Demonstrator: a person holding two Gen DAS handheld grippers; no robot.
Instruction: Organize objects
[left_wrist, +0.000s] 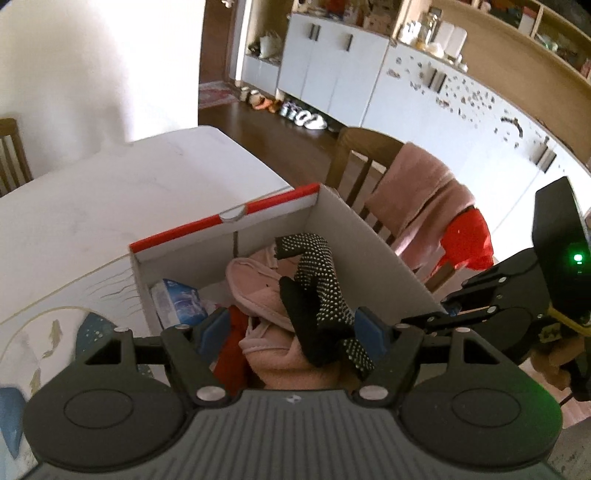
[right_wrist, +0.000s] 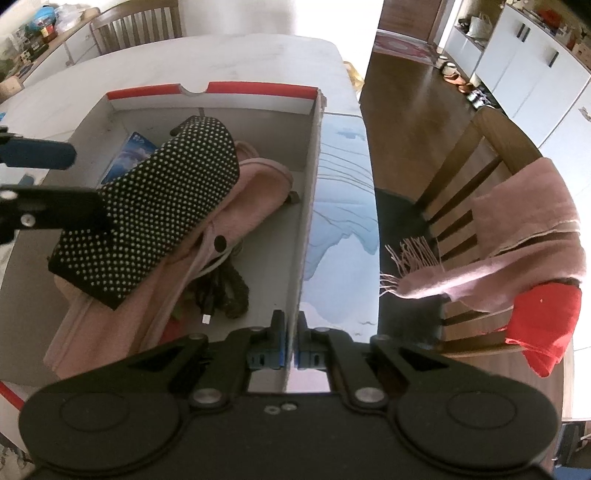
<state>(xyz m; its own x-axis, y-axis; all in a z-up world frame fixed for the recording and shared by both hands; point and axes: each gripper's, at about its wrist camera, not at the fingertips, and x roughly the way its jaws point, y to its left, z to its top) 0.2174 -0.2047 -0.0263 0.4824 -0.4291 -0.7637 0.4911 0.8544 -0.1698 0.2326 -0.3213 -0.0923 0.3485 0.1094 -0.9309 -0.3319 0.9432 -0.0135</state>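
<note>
The left gripper (left_wrist: 291, 328) hung over the open box (right_wrist: 308, 206), its jaws spread wide around the black dotted glove (left_wrist: 319, 295). Whether a pad (left_wrist: 367, 326) actually touched the fabric could not be told from the left wrist view; in the right wrist view one finger seemed to press on the glove's cuff end. The glove lay draped over pink cloth (right_wrist: 251, 184) inside the box, toward 10 o'clock from the right gripper (right_wrist: 291, 354). That gripper's jaws were nearly closed, pinching the box's right wall between them.

The glove's long axis ran diagonally in the right wrist view, from 7 o'clock to 1 o'clock, cuff low and rounded tip toward the box's far red edge.

The main risk looked to be the glove sliding off the sloped pink cloth, or catching on a finger and lifting out as the left gripper withdrew. A pull by the right gripper could also tilt or drag the light box across the table (right_wrist: 221, 55), spilling the cable (right_wrist: 225, 291) and the blue packet (right_wrist: 129, 151).
</note>
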